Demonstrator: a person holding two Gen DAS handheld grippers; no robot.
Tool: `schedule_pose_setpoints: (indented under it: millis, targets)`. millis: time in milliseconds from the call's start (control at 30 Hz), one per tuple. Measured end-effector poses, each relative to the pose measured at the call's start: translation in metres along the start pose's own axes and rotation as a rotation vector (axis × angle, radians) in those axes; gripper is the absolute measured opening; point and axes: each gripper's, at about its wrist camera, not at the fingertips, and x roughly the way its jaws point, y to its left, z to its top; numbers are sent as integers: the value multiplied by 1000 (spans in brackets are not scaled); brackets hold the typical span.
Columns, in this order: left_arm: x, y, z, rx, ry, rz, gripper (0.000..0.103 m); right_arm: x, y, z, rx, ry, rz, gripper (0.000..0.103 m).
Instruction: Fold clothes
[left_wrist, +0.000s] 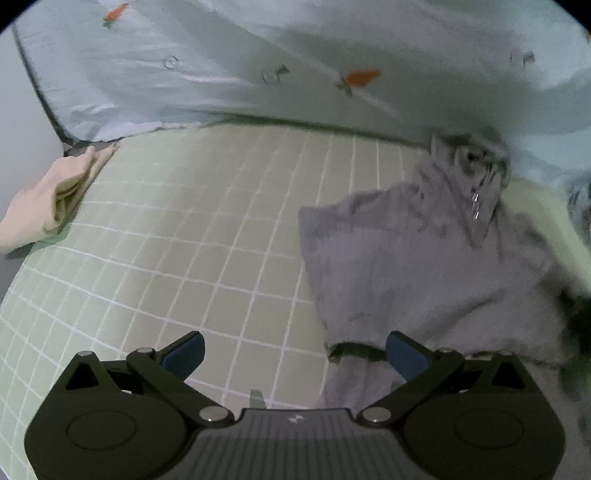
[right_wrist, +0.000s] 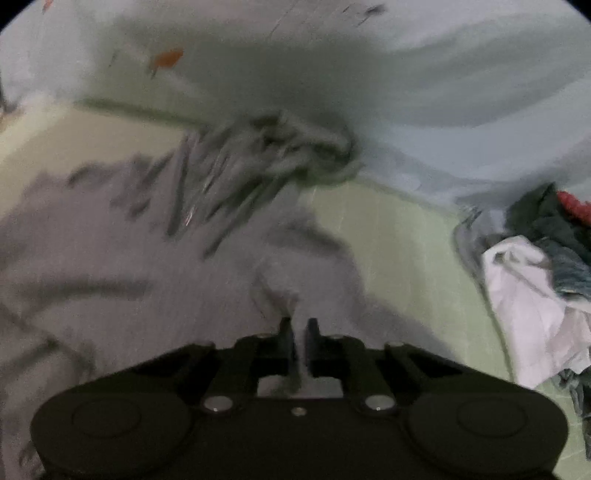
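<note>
two grippers | left gripper (left_wrist: 293, 354): jaws wide, empty, over green gridded mat (left_wrist: 184, 240) | right gripper (right_wrist: 298, 334): jaws nipped on crumpled grey fleece garment (right_wrist: 110, 258) lying by mat's far edge

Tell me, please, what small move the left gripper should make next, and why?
Probably ease the left gripper rightward and close on the grey garment edge. Its jaws stand open, with that edge just inside the right finger, while the right gripper looks already shut on a pinch of the same cloth.
</note>
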Motion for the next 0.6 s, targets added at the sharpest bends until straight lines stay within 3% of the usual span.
schedule_pose_setpoints:
  millis: [233,467,600]
  targets:
    - [32,-18,-3,89,82,33,103,-54,-79,13,292,-215,-128,6]
    - [60,-30,0,162,116,95,103,-53,-136,-8,444,-166,-220,6]
    - [66,-25,3,132,120,111,103,-45,-155,-19,502,-134,-272,6]
